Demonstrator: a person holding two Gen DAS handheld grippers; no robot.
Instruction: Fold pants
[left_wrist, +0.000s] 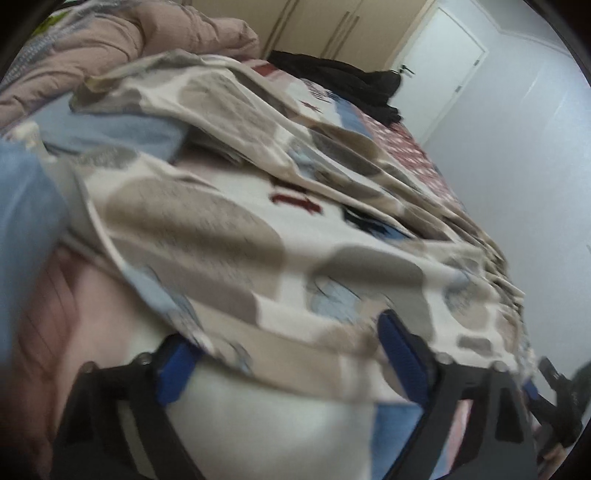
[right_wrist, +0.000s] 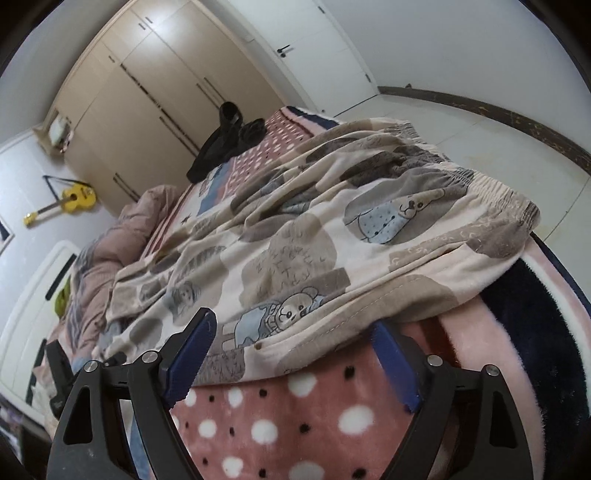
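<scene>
The pants are cream with grey patches and blue bear prints. They lie spread on the bed, with the elastic waistband at the far right. My right gripper is open, and its blue pads stand wide apart on either side of the near hem, not pressing on it. In the blurred left wrist view the same pants fill the middle. My left gripper is open at their near edge. The fabric drapes over the tip of its left pad.
A pink blanket with white dots covers the bed under the pants. A black garment lies at the far end and a pink duvet is bunched to the left. Behind stand a beige wardrobe, a yellow guitar and a white door.
</scene>
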